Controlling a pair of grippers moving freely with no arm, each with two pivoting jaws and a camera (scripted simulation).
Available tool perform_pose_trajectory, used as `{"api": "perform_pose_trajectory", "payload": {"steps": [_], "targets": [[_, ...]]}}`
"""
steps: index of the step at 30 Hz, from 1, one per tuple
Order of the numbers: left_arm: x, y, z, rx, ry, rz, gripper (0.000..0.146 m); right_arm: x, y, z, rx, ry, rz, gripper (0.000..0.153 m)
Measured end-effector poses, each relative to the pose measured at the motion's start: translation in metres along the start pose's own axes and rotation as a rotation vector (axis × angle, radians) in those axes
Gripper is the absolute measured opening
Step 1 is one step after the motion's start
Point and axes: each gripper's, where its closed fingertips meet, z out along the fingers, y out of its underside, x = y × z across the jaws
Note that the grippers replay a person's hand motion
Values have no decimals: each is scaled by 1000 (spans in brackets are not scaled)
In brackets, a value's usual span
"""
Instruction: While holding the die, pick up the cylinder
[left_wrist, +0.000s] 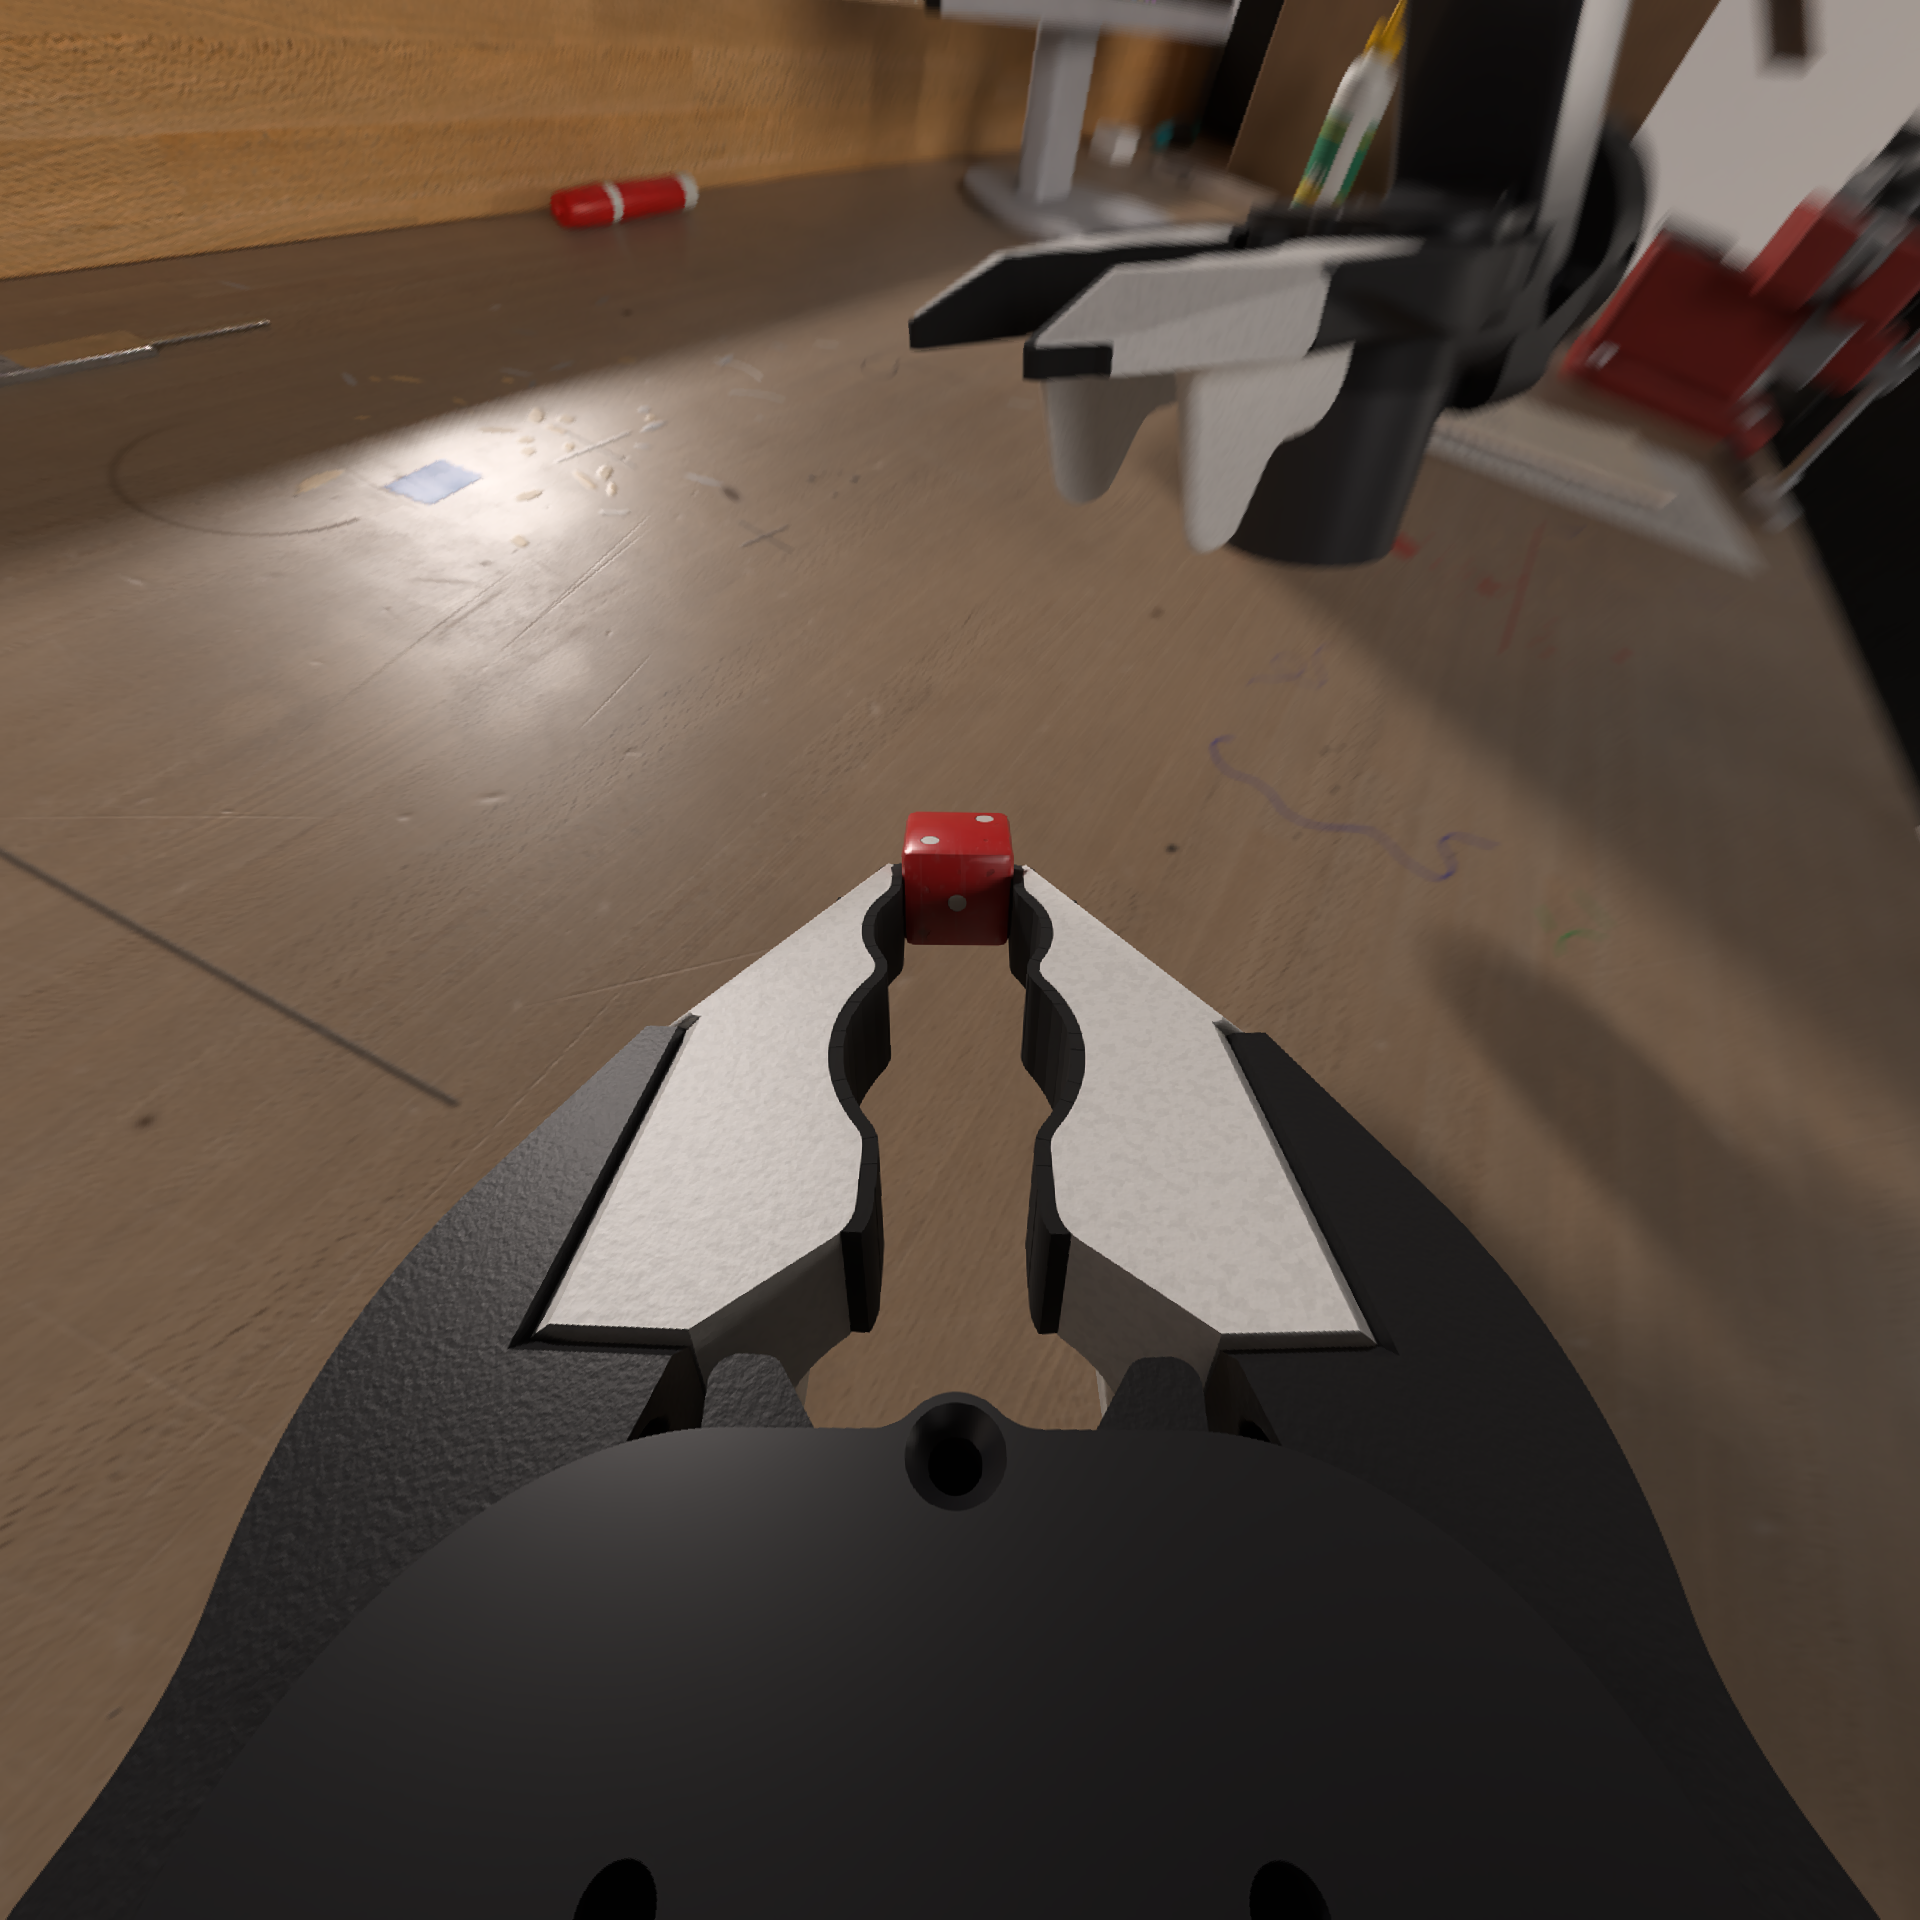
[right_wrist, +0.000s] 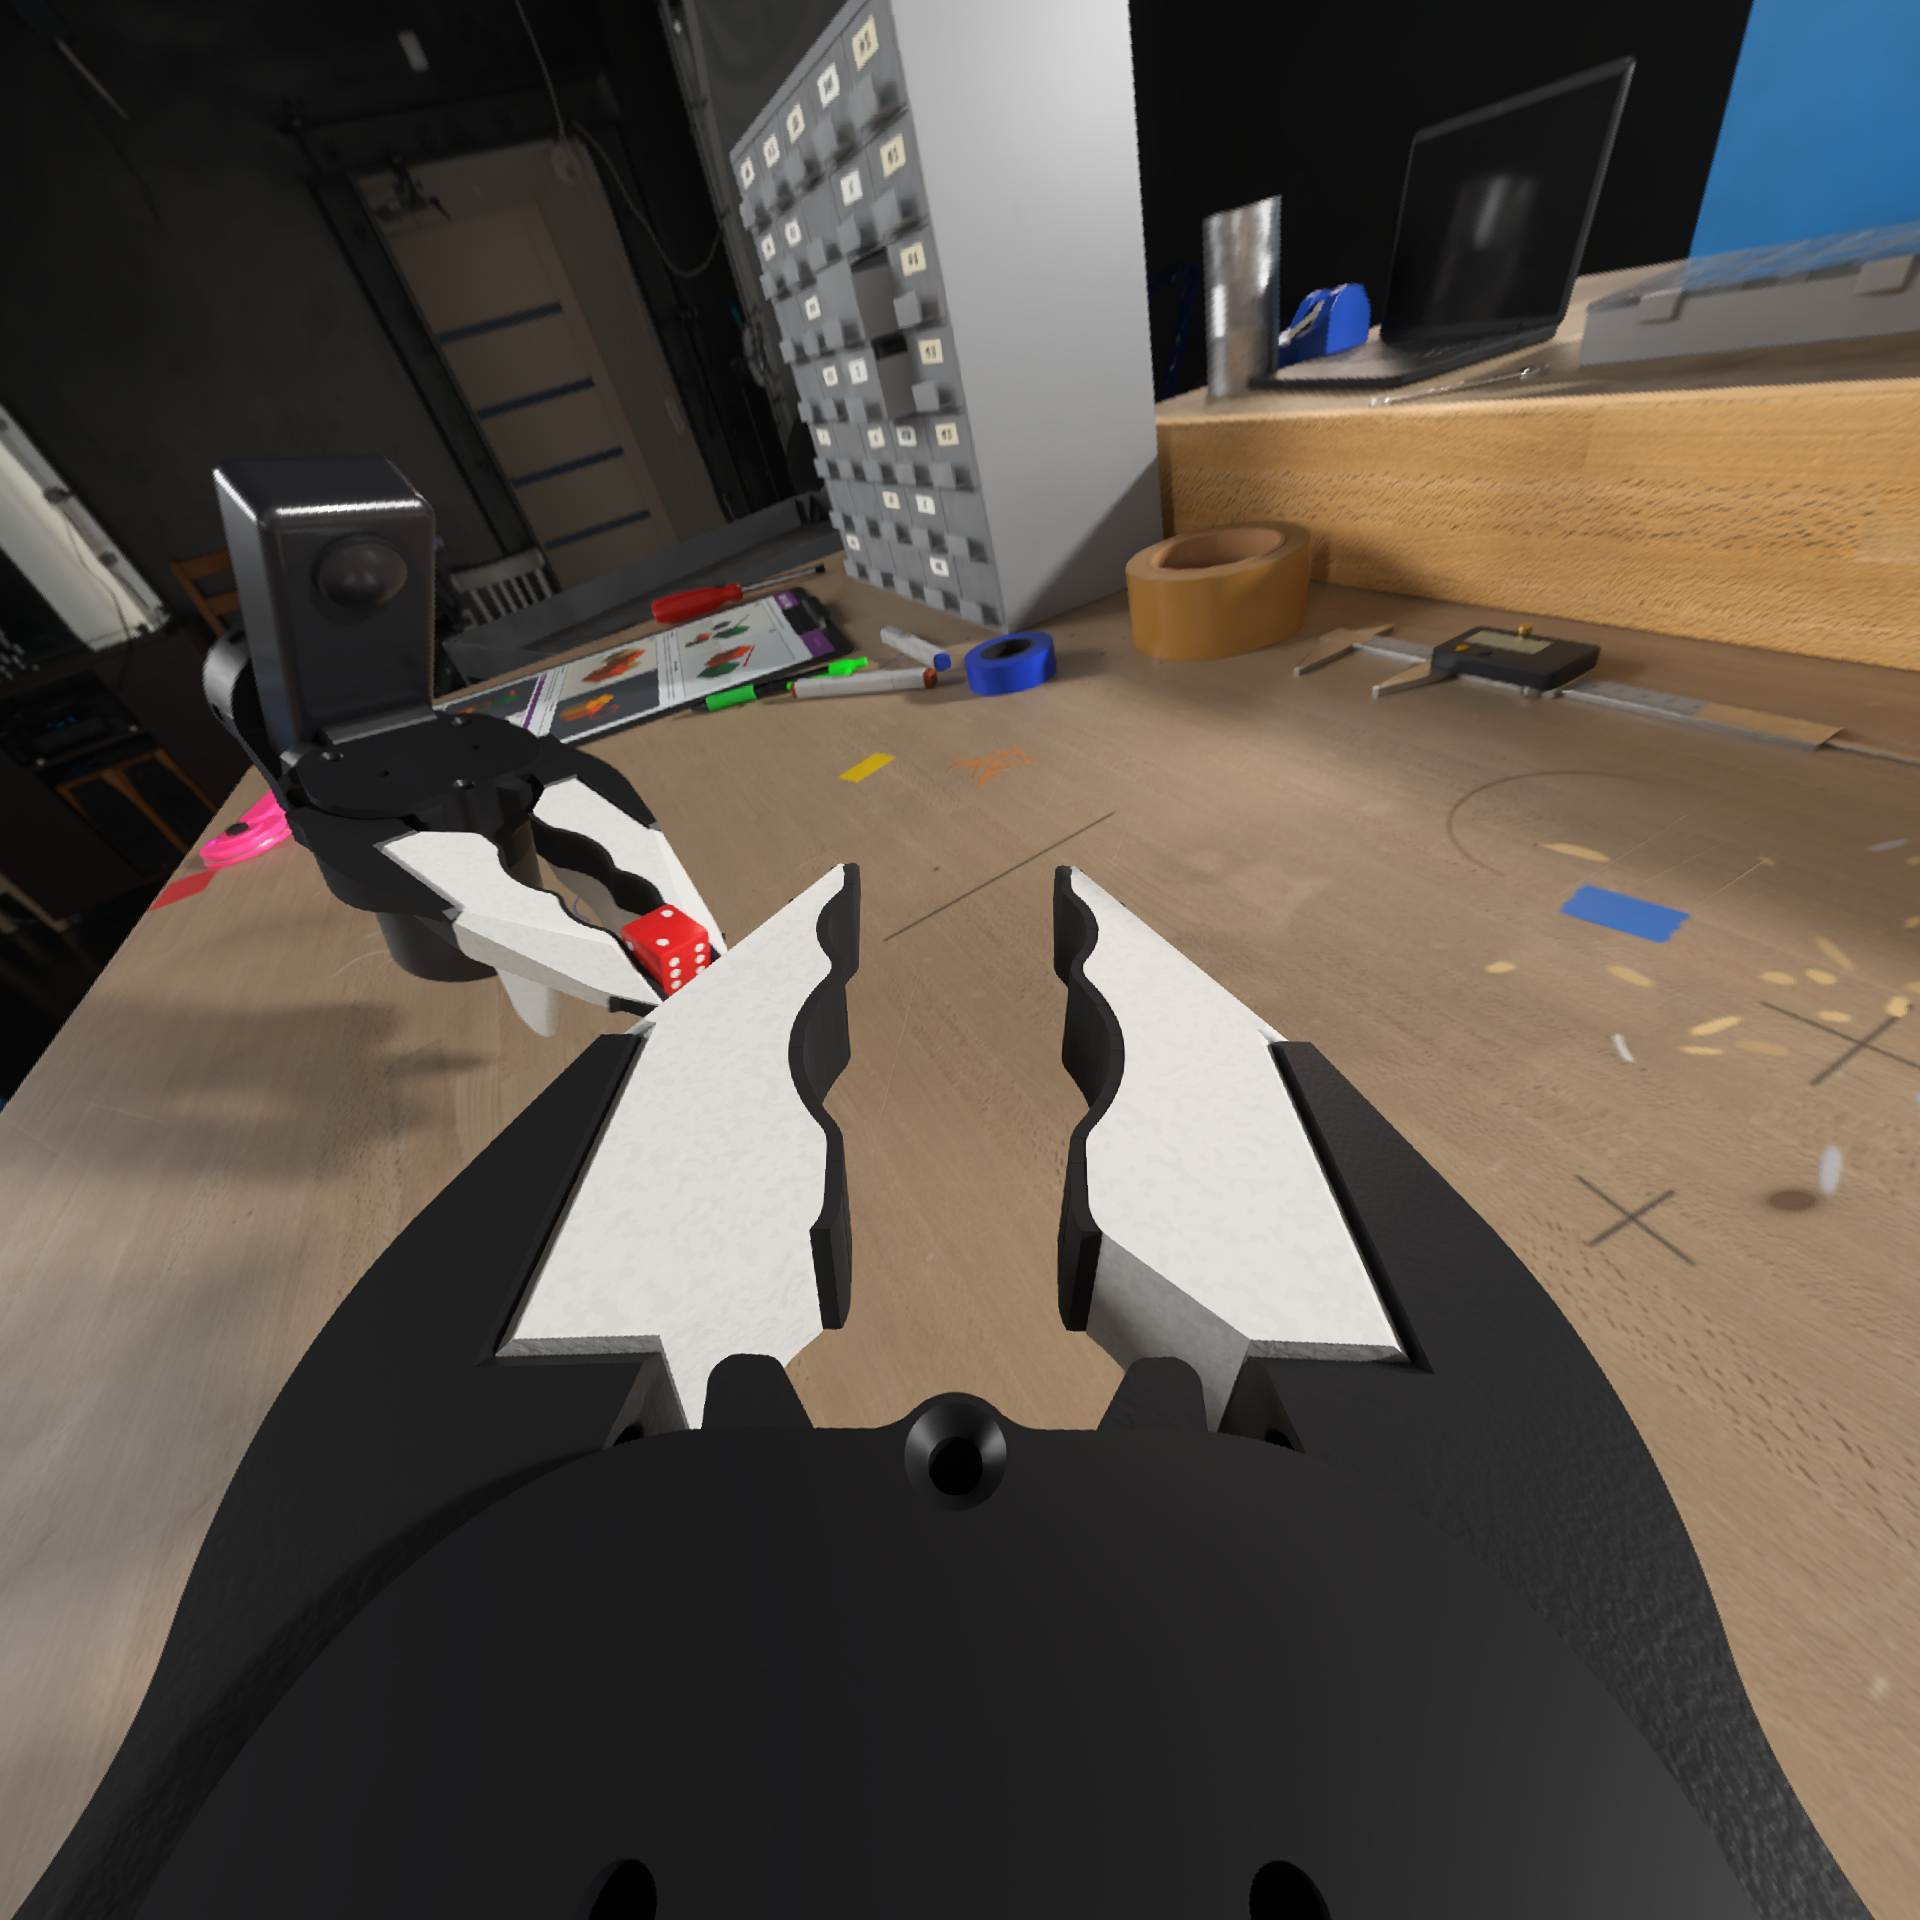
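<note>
The right claw (right_wrist: 956, 878) stood open above the counter (right_wrist: 987, 1091), nothing between its fingers. At nine o'clock, the left claw (right_wrist: 681, 961) pinched a red die (right_wrist: 668, 945), raised off the surface. Brown tape roll (right_wrist: 1218, 587) lay at one o'clock, blue tape roll (right_wrist: 1010, 661) at twelve, calipers (right_wrist: 1496, 665) at two.

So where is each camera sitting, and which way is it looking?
Left wrist view: sits on the left tool, looking along its fingers over the wooden table; its tips pinch the red die, and the right tool hangs open ahead.
Right wrist view: sits on the right tool, open and empty, facing the tape rolls and the drawer cabinet.
Both share the table, the die and the left tool.
</note>
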Motion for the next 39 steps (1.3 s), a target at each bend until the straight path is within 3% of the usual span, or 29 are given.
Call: {"api": "perform_pose_trajectory", "payload": {"steps": [6,16,18,22,26,28,33,36,39], "targets": [[-7,13,6,-87,-60,26,19,0,6,2,-40,-7,30,37],[10,30,14,-182,4,97,19,25,-6,-15,-27,88,94,38],[11,32,14,-193,7,100,19,44,-19,-40,-57,191,46,38],[10,32,15,-190,8,92,19,106,-31,-147,-210,521,-49,42],[8,32,16,-186,17,66,19,126,0,-231,-391,614,-29,38],[8,32,16,-187,25,61,19,119,24,-244,-472,576,-42,36],[9,32,17,-193,34,64,19,95,87,-239,-631,438,-23,35],[9,33,17,-195,36,62,19,89,95,-242,-606,398,-2,32],[7,33,18,-203,46,40,19,97,98,-255,-606,411,-32,20]]}}
